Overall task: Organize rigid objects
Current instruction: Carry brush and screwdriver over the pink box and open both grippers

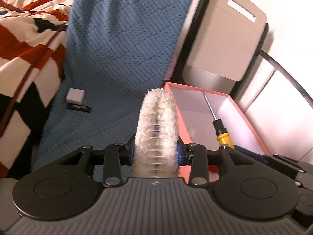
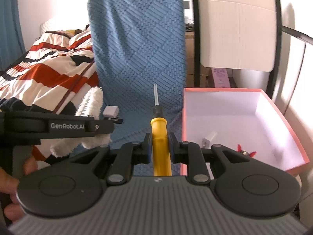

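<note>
My left gripper (image 1: 156, 152) is shut on a white fluffy brush (image 1: 157, 125) with a clear ribbed core, held up beside the left wall of the pink box (image 1: 177, 105). My right gripper (image 2: 159, 146) is shut on a yellow-handled screwdriver (image 2: 160, 137), shaft pointing forward, just left of the pink box (image 2: 281, 117). The screwdriver also shows in the left wrist view (image 1: 221, 129), over the box. The brush and the left gripper show at the left of the right wrist view (image 2: 92, 101). Inside the box lie a small white adapter (image 2: 208, 139) and a red-feathered item (image 2: 246, 152).
A blue textured cloth (image 1: 121, 49) covers the surface and seat back. A small white charger cube (image 1: 75, 96) sits on a black flat item (image 1: 79, 106) on the cloth. A striped blanket (image 1: 25, 45) lies at left. A white chair back (image 2: 236, 29) stands behind the box.
</note>
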Demonstrator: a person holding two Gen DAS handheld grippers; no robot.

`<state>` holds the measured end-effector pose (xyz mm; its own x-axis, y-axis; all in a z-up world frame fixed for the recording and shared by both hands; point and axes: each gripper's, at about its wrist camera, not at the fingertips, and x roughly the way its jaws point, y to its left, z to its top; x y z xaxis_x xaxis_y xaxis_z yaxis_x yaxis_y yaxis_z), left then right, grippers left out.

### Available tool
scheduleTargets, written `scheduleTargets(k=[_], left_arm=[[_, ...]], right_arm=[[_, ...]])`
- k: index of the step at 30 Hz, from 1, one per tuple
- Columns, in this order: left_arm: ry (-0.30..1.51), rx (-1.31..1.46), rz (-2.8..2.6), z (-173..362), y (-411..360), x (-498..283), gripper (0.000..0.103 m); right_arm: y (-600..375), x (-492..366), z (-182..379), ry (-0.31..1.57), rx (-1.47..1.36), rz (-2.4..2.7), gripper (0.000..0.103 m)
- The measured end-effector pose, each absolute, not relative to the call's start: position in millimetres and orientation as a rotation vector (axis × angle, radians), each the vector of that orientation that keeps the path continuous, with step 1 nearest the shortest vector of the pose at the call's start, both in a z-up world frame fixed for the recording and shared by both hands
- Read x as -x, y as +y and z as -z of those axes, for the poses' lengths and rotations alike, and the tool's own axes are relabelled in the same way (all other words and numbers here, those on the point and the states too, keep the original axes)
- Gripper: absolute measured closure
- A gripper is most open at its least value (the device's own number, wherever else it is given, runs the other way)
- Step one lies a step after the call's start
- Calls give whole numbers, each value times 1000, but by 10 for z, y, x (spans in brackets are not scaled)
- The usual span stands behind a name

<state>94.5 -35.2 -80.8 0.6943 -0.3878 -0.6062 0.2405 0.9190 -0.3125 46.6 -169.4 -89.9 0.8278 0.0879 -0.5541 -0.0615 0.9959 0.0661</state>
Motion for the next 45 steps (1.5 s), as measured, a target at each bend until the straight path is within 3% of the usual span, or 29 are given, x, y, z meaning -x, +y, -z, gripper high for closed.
scheduleTargets(k=[26, 45], left_arm=[[813, 200, 494, 1027, -1426, -1526, 60], [1025, 209, 504, 1448, -1946, -2251, 60]], right_arm=[[-2798, -670, 922, 569, -97, 98, 82], [-3393, -1390, 1360, 745, -125, 147, 82]])
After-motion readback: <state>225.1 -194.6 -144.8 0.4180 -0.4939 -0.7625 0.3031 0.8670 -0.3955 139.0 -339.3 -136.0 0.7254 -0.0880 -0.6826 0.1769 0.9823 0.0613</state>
